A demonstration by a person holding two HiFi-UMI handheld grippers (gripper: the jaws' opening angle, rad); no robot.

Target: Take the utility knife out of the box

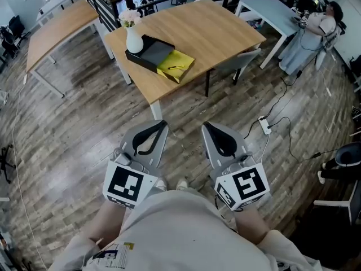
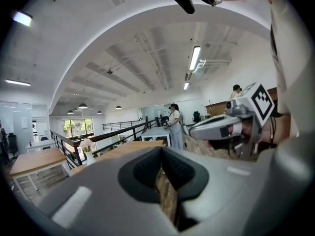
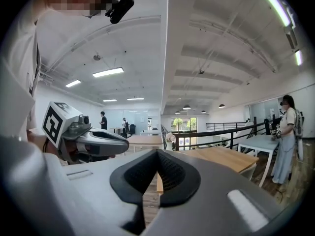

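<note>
Head view: left gripper (image 1: 163, 123) and right gripper (image 1: 206, 126), jaws clenched, point side by side toward the table (image 1: 225, 33).

Open-plan office. Indicated by:
- plain wooden surfaces (image 1: 186, 38) and a white surface (image 1: 265, 7), set in rows on plank flooring (image 1: 73, 123);
- black office chairs (image 1: 12, 26);
- black railing (image 1: 101, 4) beside the rows;
- linear ceiling lights (image 2: 195, 58);
- power strip (image 1: 264, 125) with cable trailing across the flooring;
- persons (image 3: 103, 120) standing at distant desks.

Head downward, gripper views level — shared table (image 1: 214, 33)
</note>
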